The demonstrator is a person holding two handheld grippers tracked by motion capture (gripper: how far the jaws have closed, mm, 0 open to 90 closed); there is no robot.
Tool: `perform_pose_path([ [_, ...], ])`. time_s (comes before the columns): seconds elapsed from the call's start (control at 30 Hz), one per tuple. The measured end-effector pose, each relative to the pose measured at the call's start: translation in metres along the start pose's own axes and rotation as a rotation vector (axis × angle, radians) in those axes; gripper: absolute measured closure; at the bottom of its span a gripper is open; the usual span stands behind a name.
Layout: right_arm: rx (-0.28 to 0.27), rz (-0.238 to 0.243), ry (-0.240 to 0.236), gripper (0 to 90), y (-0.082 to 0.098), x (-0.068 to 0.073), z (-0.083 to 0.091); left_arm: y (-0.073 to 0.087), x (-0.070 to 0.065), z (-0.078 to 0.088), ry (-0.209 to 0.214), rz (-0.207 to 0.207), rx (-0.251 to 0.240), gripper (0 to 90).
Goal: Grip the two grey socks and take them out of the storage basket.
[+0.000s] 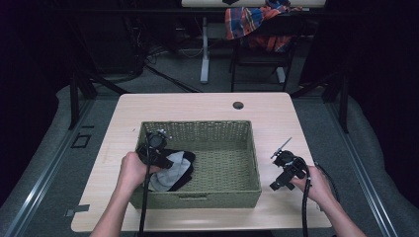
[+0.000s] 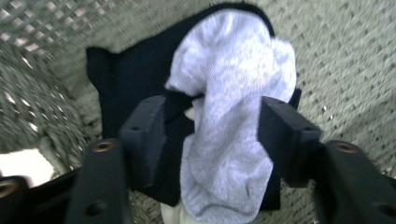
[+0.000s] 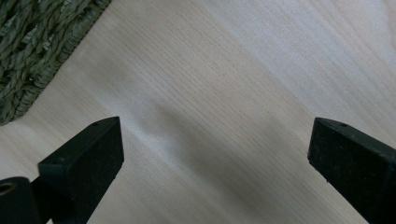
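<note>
My left gripper (image 2: 212, 135) reaches into the left end of the woven green rectangular basket (image 1: 247, 148) on the pale wooden table (image 1: 197, 106). Its jaws straddle a light grey sock (image 2: 233, 93) lying on a black cloth (image 2: 135, 79) on the basket floor; I cannot tell whether they pinch it. My right gripper (image 3: 215, 158) hovers over bare tabletop just right of the basket, jaws spread wide, gripping nothing.

plaid cloth (image 1: 252, 19) on chair (image 1: 264, 54), desk leg (image 1: 204, 49)
</note>
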State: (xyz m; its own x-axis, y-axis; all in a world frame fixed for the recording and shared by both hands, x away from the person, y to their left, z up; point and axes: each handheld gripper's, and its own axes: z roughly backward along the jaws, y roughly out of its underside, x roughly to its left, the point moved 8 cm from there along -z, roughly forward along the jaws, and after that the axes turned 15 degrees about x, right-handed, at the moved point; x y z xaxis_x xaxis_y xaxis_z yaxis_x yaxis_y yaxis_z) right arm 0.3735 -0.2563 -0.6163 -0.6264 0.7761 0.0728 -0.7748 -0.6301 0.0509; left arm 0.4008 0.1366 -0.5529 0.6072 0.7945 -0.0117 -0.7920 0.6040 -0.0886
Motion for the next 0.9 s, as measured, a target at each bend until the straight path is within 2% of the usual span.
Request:
perform_pose_path([
  [0.03,0.001,0.001,-0.001,3.1,0.0,0.0,0.0,0.003,-0.001,-0.002,0.005,-0.012,0.024,51.9],
  [0.1,0.008,0.008,0.002,3.2,0.0,0.0,0.0,0.005,-0.001,-0.005,0.001,-0.02,0.038,58.4],
  [0.17,0.008,0.008,0.001,3.2,0.0,0.0,0.0,0.006,-0.001,-0.006,0.0,-0.022,0.042,59.9],
  [0.23,0.003,0.002,-0.002,3.4,0.0,0.001,0.0,0.007,-0.002,-0.008,0.003,-0.024,0.048,68.5],
  [0.3,0.0,0.0,-0.008,3.4,-0.001,0.002,-0.001,0.008,-0.001,-0.008,0.004,-0.025,0.047,74.4],
  [0.5,0.002,0.0,-0.008,3.5,0.0,0.001,-0.001,0.008,-0.002,-0.005,-0.001,-0.036,0.038,83.4],
  [0.67,0.003,0.0,-0.009,3.5,0.0,0.001,-0.001,0.008,-0.005,-0.001,-0.007,-0.042,0.025,84.4],
  [0.9,0.006,0.002,-0.002,3.6,0.0,0.001,-0.001,0.01,-0.003,0.011,-0.008,-0.024,-0.023,84.5],
])
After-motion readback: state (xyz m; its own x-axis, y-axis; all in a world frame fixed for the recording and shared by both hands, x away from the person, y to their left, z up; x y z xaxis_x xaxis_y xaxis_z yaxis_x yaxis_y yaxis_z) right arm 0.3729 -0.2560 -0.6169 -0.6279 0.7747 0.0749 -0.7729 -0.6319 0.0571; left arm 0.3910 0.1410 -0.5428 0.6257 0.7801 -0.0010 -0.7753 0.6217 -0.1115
